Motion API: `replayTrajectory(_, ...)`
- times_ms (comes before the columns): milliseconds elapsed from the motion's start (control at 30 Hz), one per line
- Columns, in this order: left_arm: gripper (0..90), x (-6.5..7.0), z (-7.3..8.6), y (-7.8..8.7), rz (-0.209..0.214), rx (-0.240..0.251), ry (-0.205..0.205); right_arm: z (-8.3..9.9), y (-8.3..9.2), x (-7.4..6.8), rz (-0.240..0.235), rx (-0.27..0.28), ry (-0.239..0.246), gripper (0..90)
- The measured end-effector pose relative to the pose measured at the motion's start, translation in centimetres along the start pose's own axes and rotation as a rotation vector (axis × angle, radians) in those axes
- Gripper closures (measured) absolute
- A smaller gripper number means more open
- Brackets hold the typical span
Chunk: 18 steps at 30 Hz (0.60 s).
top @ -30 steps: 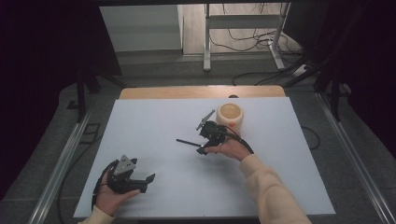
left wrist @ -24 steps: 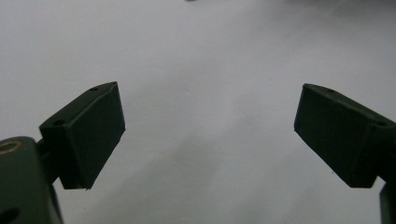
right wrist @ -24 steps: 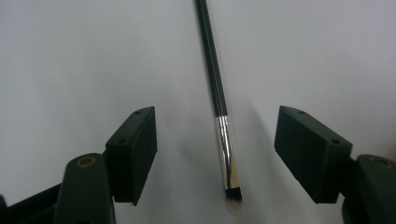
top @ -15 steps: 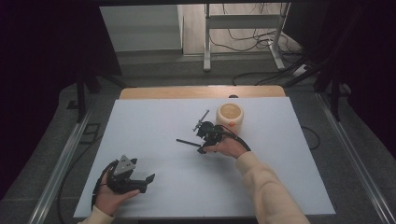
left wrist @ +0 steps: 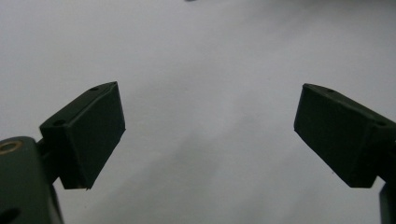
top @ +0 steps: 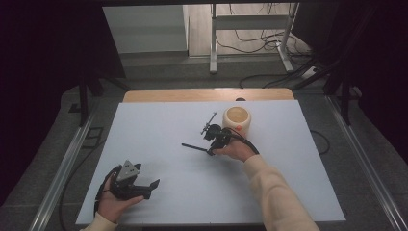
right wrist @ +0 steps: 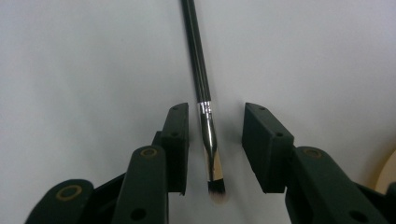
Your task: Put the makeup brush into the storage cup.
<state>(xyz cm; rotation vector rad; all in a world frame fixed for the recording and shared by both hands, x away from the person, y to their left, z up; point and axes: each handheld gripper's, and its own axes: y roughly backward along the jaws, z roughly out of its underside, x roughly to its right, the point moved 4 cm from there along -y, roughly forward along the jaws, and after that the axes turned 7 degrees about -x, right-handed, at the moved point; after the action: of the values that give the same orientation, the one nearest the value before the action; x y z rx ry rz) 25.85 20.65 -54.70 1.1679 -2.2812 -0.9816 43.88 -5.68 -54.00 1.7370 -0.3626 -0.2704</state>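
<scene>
A thin brush (top: pixel 192 146) with a black handle, silver ferrule and pale bristle tip lies flat on the white table (top: pixel 159 130). My right gripper (top: pixel 210 147) is lowered over its bristle end. In the right gripper view the brush (right wrist: pixel 201 70) runs between the two pads with a gap on each side. The jaws have just been closing around it, and the right gripper (right wrist: pixel 215 112) is still open, its pads not touching the ferrule. My left gripper (top: pixel 150 189) rests at the table's near left. Its jaws stand wide apart with nothing between them (left wrist: pixel 208 102).
A round beige pot (top: pixel 236 119) stands just behind the right hand, and its rim shows at the edge of the right gripper view (right wrist: pixel 387 172). A wooden strip (top: pixel 207 95) borders the table's far edge. Metal rails run along both sides.
The right gripper's jaws have narrowed around the brush, and the hand has shifted slightly left. The left gripper has not moved.
</scene>
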Motion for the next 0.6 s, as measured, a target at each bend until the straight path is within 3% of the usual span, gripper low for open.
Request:
replayTrajectory(100,9.2,0.00,0.01,0.00,0.000,-0.001,-0.001,-0.27,0.01,-0.28,-0.005,-0.027,0.033,69.6)
replayTrajectory(300,9.3,-0.06,0.08,0.05,-0.003,-0.001,0.001,-0.44,0.02,-0.03,-0.025,-0.044,0.049,79.7)
replayTrajectory(600,9.3,-0.08,0.08,0.05,-0.003,-0.001,0.000,-0.45,0.03,-0.06,-0.020,-0.042,0.084,83.0)
